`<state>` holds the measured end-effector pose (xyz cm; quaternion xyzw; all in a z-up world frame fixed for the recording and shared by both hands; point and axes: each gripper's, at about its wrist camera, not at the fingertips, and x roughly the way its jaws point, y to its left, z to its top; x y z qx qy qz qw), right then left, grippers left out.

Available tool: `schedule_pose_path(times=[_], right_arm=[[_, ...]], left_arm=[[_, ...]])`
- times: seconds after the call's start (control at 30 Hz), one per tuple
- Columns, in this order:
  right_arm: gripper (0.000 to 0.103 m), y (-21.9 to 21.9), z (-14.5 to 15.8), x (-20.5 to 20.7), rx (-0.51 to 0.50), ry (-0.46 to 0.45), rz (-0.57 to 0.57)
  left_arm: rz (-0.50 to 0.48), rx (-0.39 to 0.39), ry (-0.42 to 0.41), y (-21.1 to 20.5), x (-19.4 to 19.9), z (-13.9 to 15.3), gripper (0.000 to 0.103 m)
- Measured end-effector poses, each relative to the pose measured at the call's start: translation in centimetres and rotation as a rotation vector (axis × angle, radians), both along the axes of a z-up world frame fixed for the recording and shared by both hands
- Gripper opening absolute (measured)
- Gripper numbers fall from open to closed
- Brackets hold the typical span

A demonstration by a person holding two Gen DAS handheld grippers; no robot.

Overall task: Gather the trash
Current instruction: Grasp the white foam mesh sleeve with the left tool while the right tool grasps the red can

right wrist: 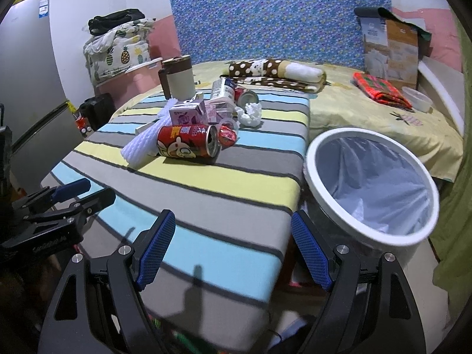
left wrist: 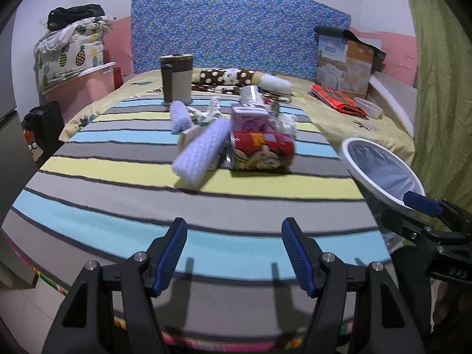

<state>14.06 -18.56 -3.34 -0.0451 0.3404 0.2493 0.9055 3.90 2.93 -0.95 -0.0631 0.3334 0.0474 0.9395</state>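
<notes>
Hovering at the near edge of the striped blanket [left wrist: 118,174], the left gripper [left wrist: 234,253] and right gripper [right wrist: 233,247] hold fingers wide, empty. Trash pile, red can [right wrist: 187,144] foremost, lies mid-blanket; bin [right wrist: 371,188] stands off the right edge. Next: reach the can.

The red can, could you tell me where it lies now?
In both views the red can lies mid-blanket, beside the white foam sleeve.

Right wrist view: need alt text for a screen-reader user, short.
A pile of trash, fronted by a red snack can lying on its side, sits on a striped blanket covering a bed. The open right gripper hovers over the blanket's near edge, empty; a white bin with a clear liner stands to its right.
</notes>
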Motion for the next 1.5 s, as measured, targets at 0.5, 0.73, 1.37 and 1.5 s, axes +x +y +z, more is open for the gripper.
schedule_pose_path(times=[0.5, 0.73, 1.37, 1.5], right_arm=[[0.081, 3.7, 0.9, 4.7, -0.026, -0.001, 0.108], [0.081, 4.4, 1.2, 6.4, -0.019, 0.005, 0.137], [0.081, 9.8, 0.5, 9.7, -0.097, -0.006, 0.483], [0.081, 9.8, 0.2, 9.2, -0.116, 0.032, 0.510]], left_arm=[[0.018, 0.072, 0.018, 4.9, 7.3, -0.5, 0.069], [-0.017, 0.067, 0.019, 5.2, 8.8, -0.4, 0.069], [-0.023, -0.039, 0.114, 6.7, 7.4, -2.2, 0.030], [-0.021, -0.057, 0.117, 6.7, 6.6, -2.3, 0.030]])
